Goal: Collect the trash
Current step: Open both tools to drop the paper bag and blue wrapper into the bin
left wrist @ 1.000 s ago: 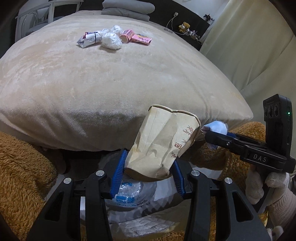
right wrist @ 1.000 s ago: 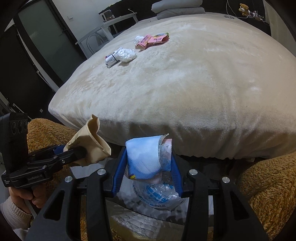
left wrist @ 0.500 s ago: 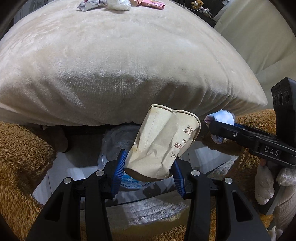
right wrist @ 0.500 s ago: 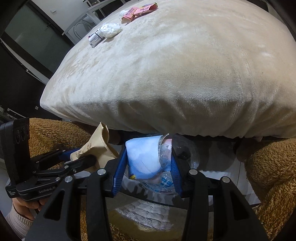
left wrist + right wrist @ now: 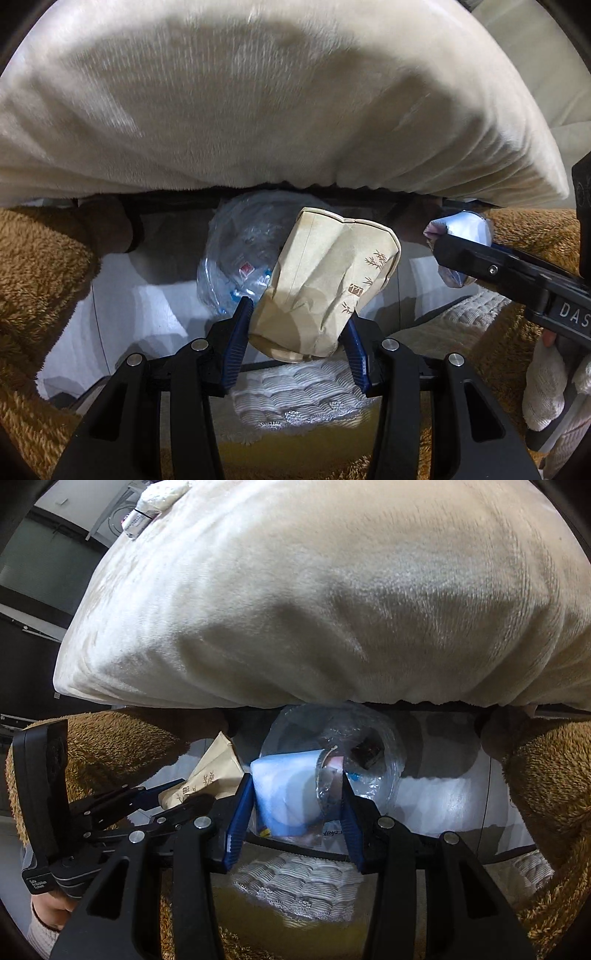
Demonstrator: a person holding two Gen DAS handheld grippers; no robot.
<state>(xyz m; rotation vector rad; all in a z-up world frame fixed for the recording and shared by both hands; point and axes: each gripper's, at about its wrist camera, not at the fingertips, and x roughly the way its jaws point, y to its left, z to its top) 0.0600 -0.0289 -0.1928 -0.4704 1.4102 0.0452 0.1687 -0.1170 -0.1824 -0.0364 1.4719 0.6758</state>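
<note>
Both loads are secure. Your left gripper (image 5: 297,332) is clenched on the crushed paper cup (image 5: 325,284); the fingers (image 5: 238,332) pinch its base, and its long axis runs up and away from them, rim end leaning toward your right.

Your right gripper (image 5: 297,812) is clenched on the blue-and-white wrapper (image 5: 286,794), with some clear film caught against the right finger.

The relation that matters: the clear-lined trash bin (image 5: 369,753) sits directly ahead of and below both sets of fingers, tucked under the overhang of the cream bed cover (image 5: 277,110). In the right wrist view the wrapper lines up on the bag mouth. In the left wrist view the cup overlaps the bag's right side, so the left load sits a bit off centre.

The right hand looks nearer the opening, though fisheye makes depth hard to judge.

My read: release the right first, then shift the left toward the bag centre before letting go, because the cup's tilted rim could catch the bag edge.

More litter (image 5: 147,506) is on the bed top, well apart.
</note>
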